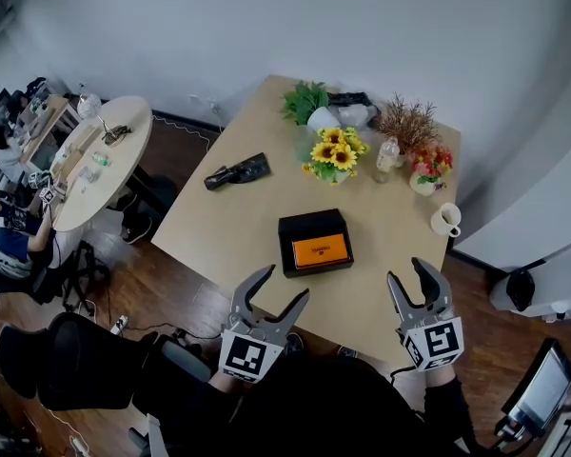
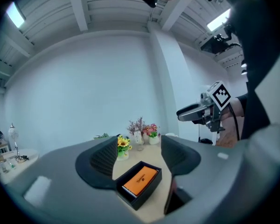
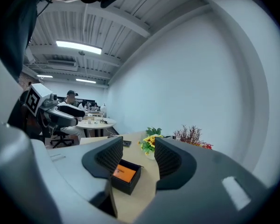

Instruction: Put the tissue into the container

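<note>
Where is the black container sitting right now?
In the head view, the black container sits near the middle of the table, below the sunflowers and beyond the left gripper.

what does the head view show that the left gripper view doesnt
Only the head view: the dark object lying on the left part of the table, and the wooden floor below it.
Only the left gripper view: the ceiling beams and a strip light.
Both: the black box with the orange pack inside, the sunflowers behind it, and the right gripper, its jaws apart with nothing between them.
</note>
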A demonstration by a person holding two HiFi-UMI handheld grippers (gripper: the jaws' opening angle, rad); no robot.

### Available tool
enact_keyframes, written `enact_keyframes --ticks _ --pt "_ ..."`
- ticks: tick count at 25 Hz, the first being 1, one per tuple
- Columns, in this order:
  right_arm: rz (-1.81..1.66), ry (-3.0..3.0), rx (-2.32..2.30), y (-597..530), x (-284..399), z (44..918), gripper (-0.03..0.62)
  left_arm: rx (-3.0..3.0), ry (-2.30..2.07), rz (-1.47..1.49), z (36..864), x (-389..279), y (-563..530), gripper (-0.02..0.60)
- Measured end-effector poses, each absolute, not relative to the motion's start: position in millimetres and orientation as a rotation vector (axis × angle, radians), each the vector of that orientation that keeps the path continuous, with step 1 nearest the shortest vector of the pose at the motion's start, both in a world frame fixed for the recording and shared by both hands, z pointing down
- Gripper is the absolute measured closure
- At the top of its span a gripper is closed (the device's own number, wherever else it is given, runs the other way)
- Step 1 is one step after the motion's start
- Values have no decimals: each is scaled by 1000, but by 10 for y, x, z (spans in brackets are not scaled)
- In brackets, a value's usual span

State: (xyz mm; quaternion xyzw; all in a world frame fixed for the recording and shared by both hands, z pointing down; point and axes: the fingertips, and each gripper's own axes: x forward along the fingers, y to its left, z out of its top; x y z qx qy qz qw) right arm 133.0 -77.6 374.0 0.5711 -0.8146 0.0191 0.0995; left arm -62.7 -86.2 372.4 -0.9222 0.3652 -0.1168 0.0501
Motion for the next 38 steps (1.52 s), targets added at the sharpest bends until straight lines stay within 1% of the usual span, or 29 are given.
enact_keyframes --ticks 5,10,12,14,17,19,25,30,38 --pt "-65 -2474 1746 -713 1242 3543 425 -2787 1059 -252 3549 -504 -813 305" --pt "-183 -2498 1778 -613 1180 3457 499 -2785 999 -200 3484 -387 -655 310" --pt "-203 -2503 1819 -577 1204 3405 540 -2784 981 -190 3476 -364 -612 316" --pt "-254 -2495 1848 -552 1232 3329 594 -2783 977 -159 3443 -369 -584 330" --pt "-316 -2501 1860 -524 1223 3224 594 -2811 1029 -50 3364 -409 -574 355" --pt "-329 -2517 1852 -505 1189 3192 594 -2809 1044 -39 3349 -423 -576 371" --pt "-381 -2510 1825 -470 1077 3173 594 -2804 1039 -43 3348 -422 -582 374" --pt "-367 -2521 1842 -459 1065 3172 594 -2832 1072 14 3327 -447 -592 377" --pt "-319 -2521 1819 -463 1019 3257 594 -2863 1085 24 3370 -458 -593 380"
